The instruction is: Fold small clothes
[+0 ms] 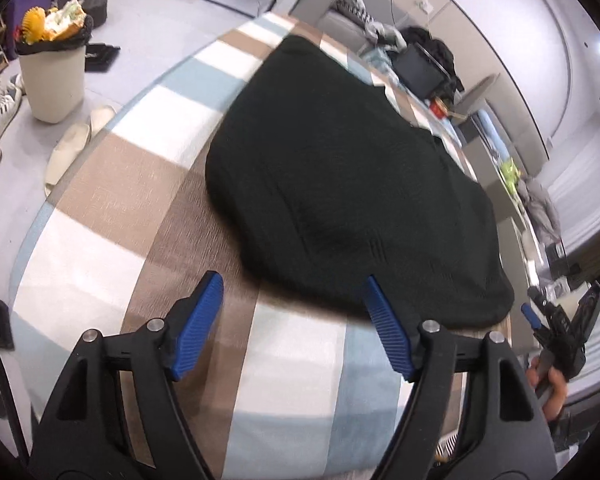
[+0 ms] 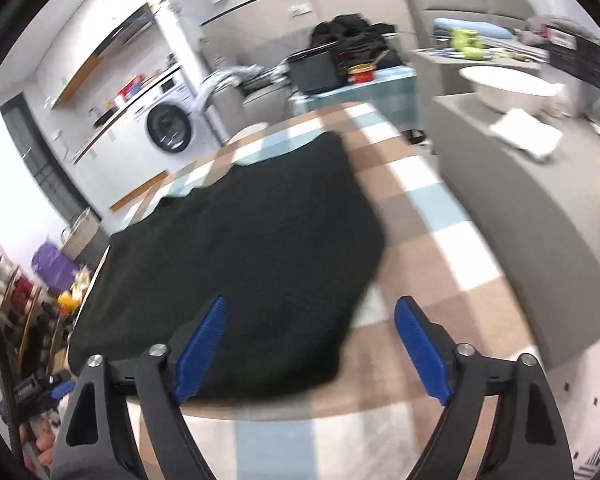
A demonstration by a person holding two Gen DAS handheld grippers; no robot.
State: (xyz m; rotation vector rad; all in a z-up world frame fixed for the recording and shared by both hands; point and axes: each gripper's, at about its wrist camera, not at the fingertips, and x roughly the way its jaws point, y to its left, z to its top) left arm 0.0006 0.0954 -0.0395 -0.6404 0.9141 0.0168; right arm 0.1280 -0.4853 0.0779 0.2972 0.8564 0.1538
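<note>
One checked cloth (image 1: 148,184) in brown, white and pale blue covers the bench, and on it we see the black garment (image 1: 340,184) lying flat, folded into a broad dark block. Our left gripper (image 1: 292,300) hangs just at the garment's near edge, jaws spread wide with nothing between the blue pads; the right pad overlaps the black hem in view only. Our right gripper (image 2: 312,320) likewise stands wide open and empty over the garment's near corner. Beside the bench we see a bin (image 1: 52,80) on the floor.
</note>
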